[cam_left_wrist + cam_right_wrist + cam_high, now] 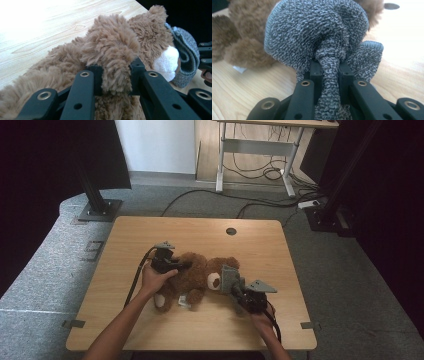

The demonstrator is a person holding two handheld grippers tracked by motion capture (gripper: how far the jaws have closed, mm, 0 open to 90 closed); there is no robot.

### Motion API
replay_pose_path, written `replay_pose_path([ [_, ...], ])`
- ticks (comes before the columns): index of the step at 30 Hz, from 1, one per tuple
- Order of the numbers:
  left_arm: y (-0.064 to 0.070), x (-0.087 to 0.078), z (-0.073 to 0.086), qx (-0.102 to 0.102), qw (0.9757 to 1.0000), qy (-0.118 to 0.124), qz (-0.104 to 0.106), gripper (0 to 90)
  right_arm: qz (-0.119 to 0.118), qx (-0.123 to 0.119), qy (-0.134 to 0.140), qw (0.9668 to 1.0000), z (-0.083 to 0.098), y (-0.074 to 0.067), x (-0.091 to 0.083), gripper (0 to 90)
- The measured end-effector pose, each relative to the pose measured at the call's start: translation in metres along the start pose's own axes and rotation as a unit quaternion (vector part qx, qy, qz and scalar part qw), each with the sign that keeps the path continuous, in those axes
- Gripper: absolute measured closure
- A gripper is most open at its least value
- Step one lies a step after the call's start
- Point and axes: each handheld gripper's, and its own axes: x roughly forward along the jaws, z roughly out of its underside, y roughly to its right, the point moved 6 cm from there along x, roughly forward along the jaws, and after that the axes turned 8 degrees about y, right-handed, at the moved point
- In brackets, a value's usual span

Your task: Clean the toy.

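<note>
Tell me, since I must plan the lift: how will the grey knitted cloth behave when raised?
The grey knitted cloth is probably floppy: it bunches into folds where the right gripper pinches it. It looks light and rough, so unlikely to slip. It may drag against the brown plush teddy bear beside it.

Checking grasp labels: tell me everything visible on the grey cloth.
The grey cloth looks like speckled terry knit with a stitched light-grey hem. It is bunched, and a gathered fold is pinched in the right gripper. It sits at the teddy bear's head, beside the white muzzle, above the wooden table. Whether it touches the tabletop is unclear.
</note>
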Motion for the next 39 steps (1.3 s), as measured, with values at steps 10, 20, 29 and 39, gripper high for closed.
replay_pose_path([
  [10,-0.003,0.001,-0.001,-0.003,1.0,0.002,-0.004,71.5,-0.061,-0.015,0.072,0.9954,-0.032,-0.023,-0.013,78.2],
  [20,-0.004,0.004,-0.003,-0.005,1.0,-0.001,-0.007,71.5,-0.113,-0.023,0.084,0.9898,-0.057,-0.065,0.025,78.0],
  [29,-0.005,0.004,-0.004,-0.003,1.0,-0.002,-0.009,71.5,-0.116,-0.016,0.037,0.9924,-0.045,-0.08,0.068,78.0],
  [39,-0.003,0.006,-0.007,0.013,0.9997,-0.011,-0.019,71.5,-0.105,-0.025,0.036,0.9935,-0.04,-0.075,0.067,77.8],
])
